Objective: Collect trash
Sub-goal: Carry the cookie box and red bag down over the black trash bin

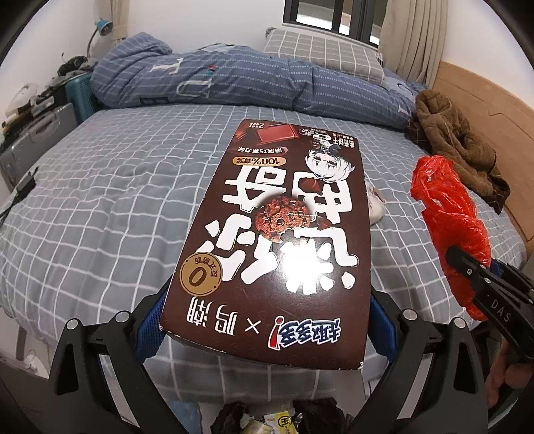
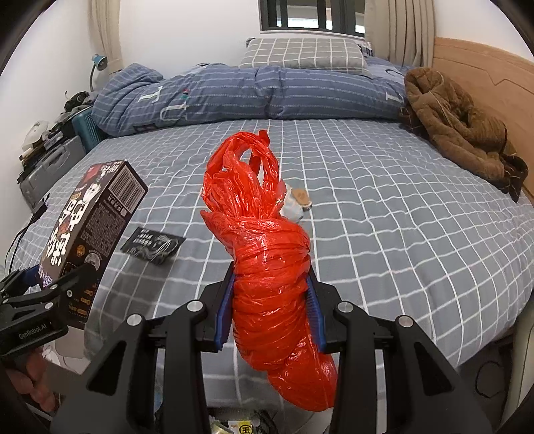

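- Stretching away in front of both grippers, the bed [image 2: 383, 213] offers a wide run of grey checked sheet; its near edge drops off just below them, and the wooden headboard [image 2: 484, 66] bounds it on the right.
- Along the far side lie a rolled blue quilt [image 2: 267, 93] and a checked pillow [image 2: 303, 55], with a brown jacket [image 2: 460, 130] heaped by the headboard.
- Loose on the sheet are a flat black packet [image 2: 153, 247] and a small pale scrap [image 2: 298, 200], partly hidden behind the bag.
- The left gripper [image 1: 267, 320] has its jaws spread wide and pressed on both side edges of a brown cookie box [image 1: 280, 227], which is lifted clear of the bed with its printed face up towards the camera.
- The right gripper [image 2: 270, 310] has its jaws about half closed, squeezing a twisted red plastic bag [image 2: 267, 267] that stands up between the blue pads, its loose handles topmost.
- Both grippers are held side by side above the near edge of the bed, pointing across it towards the window [image 2: 310, 15]; the left one tilts its box up and away.
- Below them, at the bottom rim of each view, some wrappers [image 1: 267, 424] show, too cropped to tell what holds them.
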### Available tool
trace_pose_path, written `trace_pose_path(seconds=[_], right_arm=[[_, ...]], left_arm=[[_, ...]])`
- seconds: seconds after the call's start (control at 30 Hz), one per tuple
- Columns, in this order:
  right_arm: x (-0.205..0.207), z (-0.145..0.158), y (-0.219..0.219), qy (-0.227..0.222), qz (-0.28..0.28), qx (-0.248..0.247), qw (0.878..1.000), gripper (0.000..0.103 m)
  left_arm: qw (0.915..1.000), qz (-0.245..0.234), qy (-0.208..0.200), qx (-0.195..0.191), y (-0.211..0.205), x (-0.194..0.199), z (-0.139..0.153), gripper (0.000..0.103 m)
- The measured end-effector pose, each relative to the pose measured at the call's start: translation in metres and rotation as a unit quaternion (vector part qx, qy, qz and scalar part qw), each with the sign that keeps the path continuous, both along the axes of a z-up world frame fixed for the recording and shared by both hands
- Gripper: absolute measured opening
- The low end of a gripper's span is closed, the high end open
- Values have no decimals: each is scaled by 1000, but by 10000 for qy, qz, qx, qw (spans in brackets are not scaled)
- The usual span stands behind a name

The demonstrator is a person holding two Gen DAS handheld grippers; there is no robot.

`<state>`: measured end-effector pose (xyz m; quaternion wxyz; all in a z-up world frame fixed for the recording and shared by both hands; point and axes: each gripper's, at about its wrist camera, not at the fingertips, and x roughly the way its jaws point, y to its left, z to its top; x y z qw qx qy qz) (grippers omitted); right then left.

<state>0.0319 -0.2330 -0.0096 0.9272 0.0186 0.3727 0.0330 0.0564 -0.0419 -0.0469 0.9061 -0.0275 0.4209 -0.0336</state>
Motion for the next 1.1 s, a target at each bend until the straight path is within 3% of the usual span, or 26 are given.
trace_pose_path(seconds=[0.7,1.1], right_arm=[[-75,-12,13,150,146,44,9998,36],[-125,-32,25,469,211,52,9987,36]], left_arm=[[9998,76,202,-36,11,-84,-8,94],[9982,255,540,-76,23,-136,-21,94]])
